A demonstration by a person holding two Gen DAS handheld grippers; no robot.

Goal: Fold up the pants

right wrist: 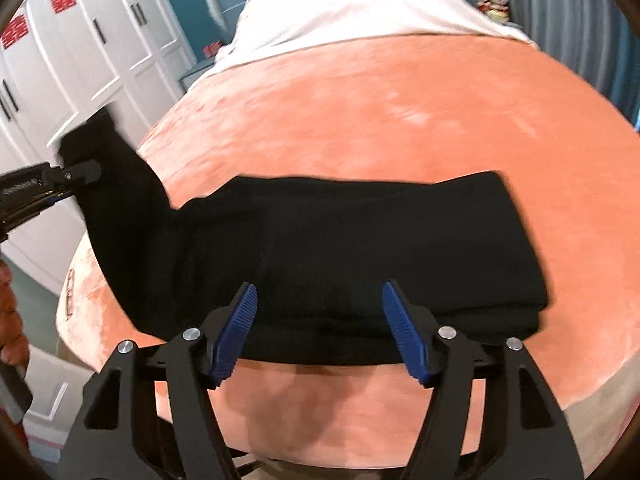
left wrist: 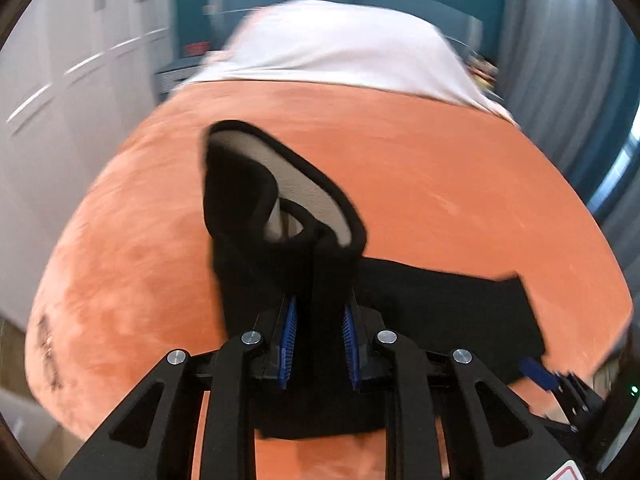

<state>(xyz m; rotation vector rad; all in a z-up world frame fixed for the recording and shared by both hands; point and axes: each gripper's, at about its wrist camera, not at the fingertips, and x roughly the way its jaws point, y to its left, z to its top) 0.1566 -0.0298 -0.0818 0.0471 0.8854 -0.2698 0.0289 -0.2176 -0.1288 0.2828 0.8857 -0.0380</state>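
Observation:
The black pants (right wrist: 360, 240) lie folded across the orange blanket (right wrist: 360, 120) on the bed. Their left end is lifted off the blanket, and my left gripper (right wrist: 76, 172) is shut on it. In the left wrist view that lifted end (left wrist: 248, 192) stands up between the blue pads (left wrist: 289, 320) and its light lining shows. My left gripper (left wrist: 320, 308) pinches the fabric tight. My right gripper (right wrist: 318, 296) hangs open over the near edge of the folded pants, its blue pads (right wrist: 240, 320) apart and touching nothing. It also shows at the lower right of the left wrist view (left wrist: 552, 376).
A white sheet (right wrist: 360, 4) covers the far end of the bed. White wardrobe doors (right wrist: 100, 40) stand on the left, and a grey curtain (left wrist: 560, 60) hangs on the right. A person's hand (right wrist: 12, 320) shows at the left edge.

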